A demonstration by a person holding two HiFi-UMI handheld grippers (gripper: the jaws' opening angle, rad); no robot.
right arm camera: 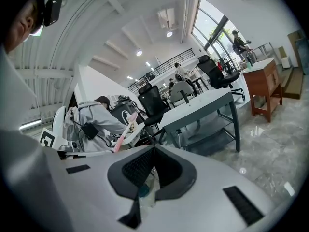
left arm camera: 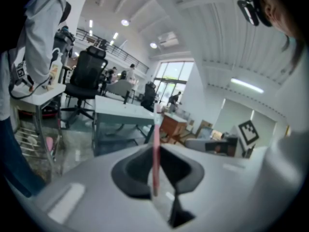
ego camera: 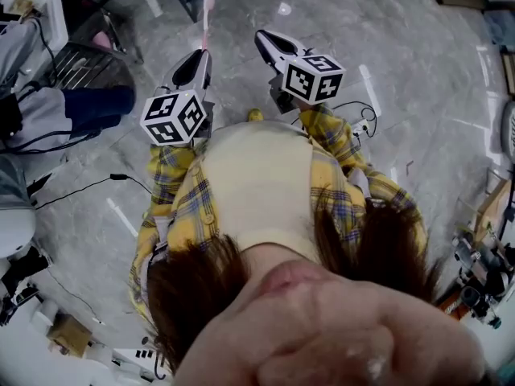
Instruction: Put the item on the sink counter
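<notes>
Out in front of the person's chest, the left gripper points forward over the floor. Its jaws are clamped on the pink toothbrush, whose brush end sticks out beyond the tips. Just to its right, the right gripper points the same way, jaws pressed together and empty.

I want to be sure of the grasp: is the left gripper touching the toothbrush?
Touching. The left gripper view shows the left gripper with its jaws shut on the pink toothbrush, whose handle stands between them.
</notes>
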